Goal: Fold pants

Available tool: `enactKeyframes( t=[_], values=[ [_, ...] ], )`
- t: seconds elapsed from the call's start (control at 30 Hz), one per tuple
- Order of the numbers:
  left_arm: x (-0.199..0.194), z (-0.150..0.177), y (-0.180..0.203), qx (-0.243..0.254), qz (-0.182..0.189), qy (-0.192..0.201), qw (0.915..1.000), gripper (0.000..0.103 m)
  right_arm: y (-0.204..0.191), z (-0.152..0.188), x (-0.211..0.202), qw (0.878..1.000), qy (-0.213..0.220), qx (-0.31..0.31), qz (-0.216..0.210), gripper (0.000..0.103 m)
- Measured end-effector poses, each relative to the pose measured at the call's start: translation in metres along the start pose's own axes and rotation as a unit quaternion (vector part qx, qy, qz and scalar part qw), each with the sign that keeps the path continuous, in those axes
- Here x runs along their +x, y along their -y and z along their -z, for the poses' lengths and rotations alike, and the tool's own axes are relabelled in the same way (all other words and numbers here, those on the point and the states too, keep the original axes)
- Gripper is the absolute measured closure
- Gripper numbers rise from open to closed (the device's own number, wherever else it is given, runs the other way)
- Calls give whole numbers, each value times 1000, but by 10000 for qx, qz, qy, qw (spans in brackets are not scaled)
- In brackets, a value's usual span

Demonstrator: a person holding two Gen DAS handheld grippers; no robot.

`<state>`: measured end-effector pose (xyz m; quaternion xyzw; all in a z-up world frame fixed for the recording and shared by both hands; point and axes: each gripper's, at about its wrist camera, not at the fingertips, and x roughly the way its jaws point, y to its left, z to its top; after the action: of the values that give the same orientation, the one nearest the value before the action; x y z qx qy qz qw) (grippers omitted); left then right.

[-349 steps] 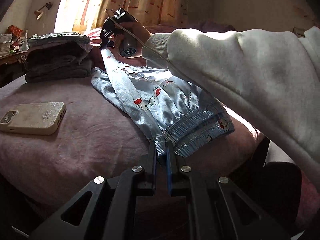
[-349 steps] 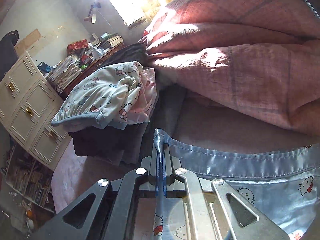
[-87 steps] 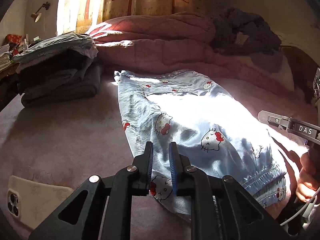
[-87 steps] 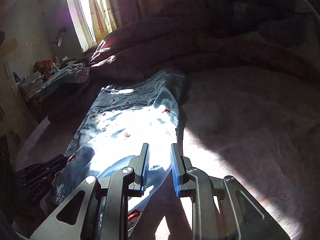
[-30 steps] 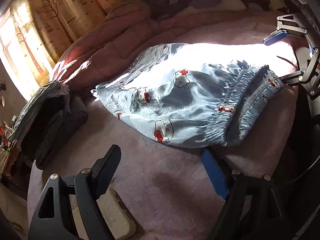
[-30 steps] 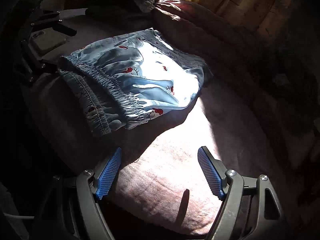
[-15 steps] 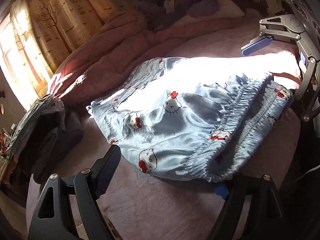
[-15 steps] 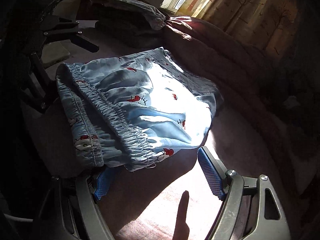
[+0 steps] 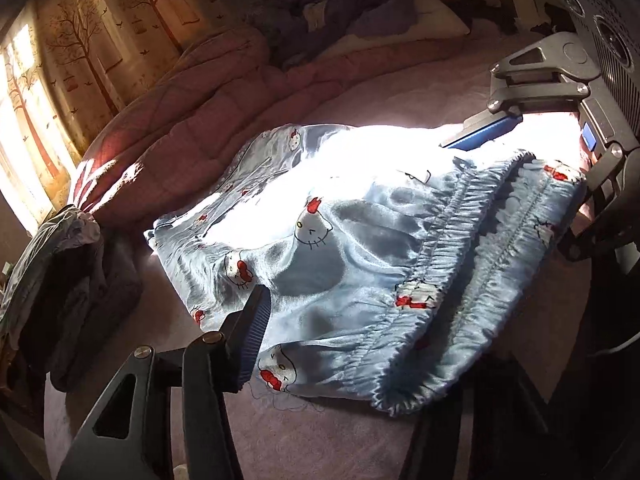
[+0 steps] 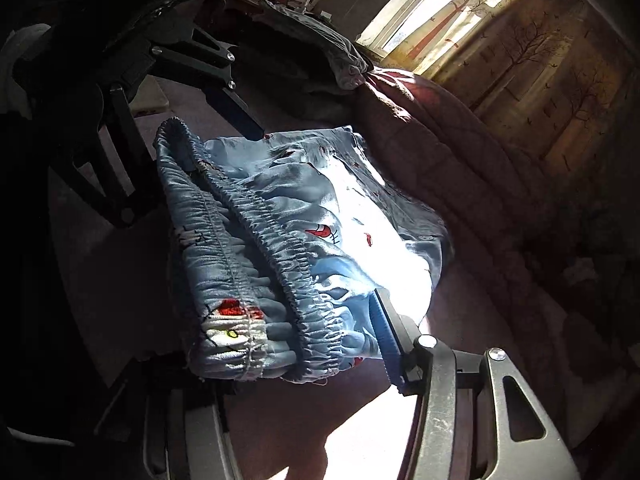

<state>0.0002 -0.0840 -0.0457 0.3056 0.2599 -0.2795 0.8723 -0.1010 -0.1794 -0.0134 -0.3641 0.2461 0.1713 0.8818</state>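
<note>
Light blue satin pants [image 9: 360,208] with a cartoon cat print lie folded on the pink bed, their gathered elastic waistband [image 9: 452,256] nearest me. My left gripper [image 9: 344,332] straddles the near left end of the waistband and its jaws are closing. One blue pad [image 9: 256,320] touches the cloth and the other finger is hidden beneath it. My right gripper [image 10: 280,332] is closing on the other end of the waistband [image 10: 256,240]. Its right pad [image 10: 384,340] is against the fabric and its left finger is covered. Each gripper shows in the other's view.
A stack of folded dark clothes [image 9: 60,272] sits at the far left of the bed. A rolled pink quilt [image 9: 200,92] and a purple heap of clothes [image 9: 328,0] lie behind the pants. A phone [image 10: 148,100] rests beyond the left gripper.
Both grippers have slid in over the ends of the waistband and their jaws have narrowed from wide open. The cloth between them now bunches up.
</note>
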Motion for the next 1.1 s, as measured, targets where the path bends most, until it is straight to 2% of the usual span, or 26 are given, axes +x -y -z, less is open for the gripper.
enactKeyframes(
  t=[0.03,0.1,0.13,0.23,0.33,0.57,0.77,0.93,1.1],
  values=[
    [2,0,-2,-133,40,-36,9999,65,2,0,2,9999,-25,130,-70,66],
    [4,0,-5,-346,263,-82,9990,99,9,2,7,9985,-72,469,-289,77],
    [3,0,-5,-401,324,-81,9986,101,13,3,8,9971,-89,643,-397,80],
    [-6,1,-2,-467,304,12,9984,101,24,7,9,9918,-70,1066,-701,83],
    [-17,2,-4,-585,386,60,9975,101,26,7,-1,9890,86,1183,-887,84],
    [-50,16,5,-473,423,57,9980,101,10,10,-29,9873,182,1000,-1219,85],
    [-72,27,9,-651,596,39,9961,101,-3,13,-48,9843,266,848,-1527,85],
    [-69,20,-4,-876,702,82,9936,100,17,10,-45,9776,415,1221,-1661,84],
    [-52,5,-31,-1290,872,156,9877,97,46,-1,-32,9689,595,1705,-1693,84]
  ],
)
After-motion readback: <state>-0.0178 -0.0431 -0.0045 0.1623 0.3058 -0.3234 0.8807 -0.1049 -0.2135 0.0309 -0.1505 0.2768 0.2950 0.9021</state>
